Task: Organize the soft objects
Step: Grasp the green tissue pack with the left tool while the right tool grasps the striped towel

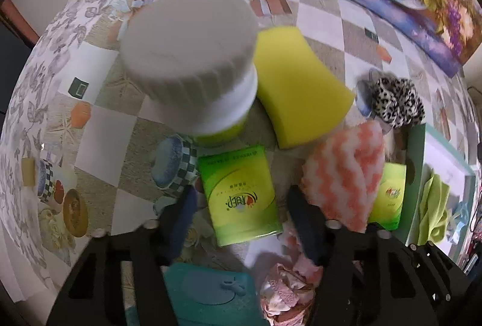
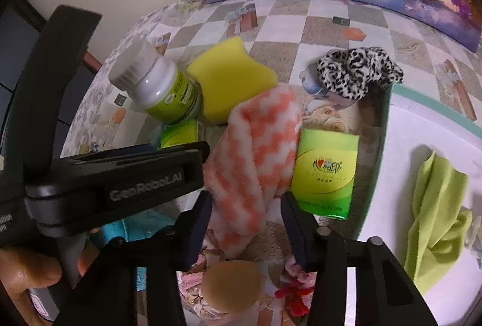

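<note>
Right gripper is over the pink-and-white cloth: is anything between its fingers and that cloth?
Nothing visible does. The pink-and-white cloth lies directly ahead of the right gripper, its near end reaching between the two fingers, which do not visibly press it. The tissue pack sits beside the cloth, outside the fingers.

1. Yellow sponge [image 2: 232, 79]: thick, curved block lying flat at the heap's 12 o'clock.
2. Pink-and-white zigzag cloth [image 2: 256, 157]: fluffy, folded, draped at the centre, its top edge over the sponge.
3. Leopard-print scrunchie [image 2: 358, 71]: bunched at 2 o'clock.
4. Green cloth [image 2: 433, 214]: crumpled in the white tray [image 2: 400, 145] at 3 o'clock.
</note>
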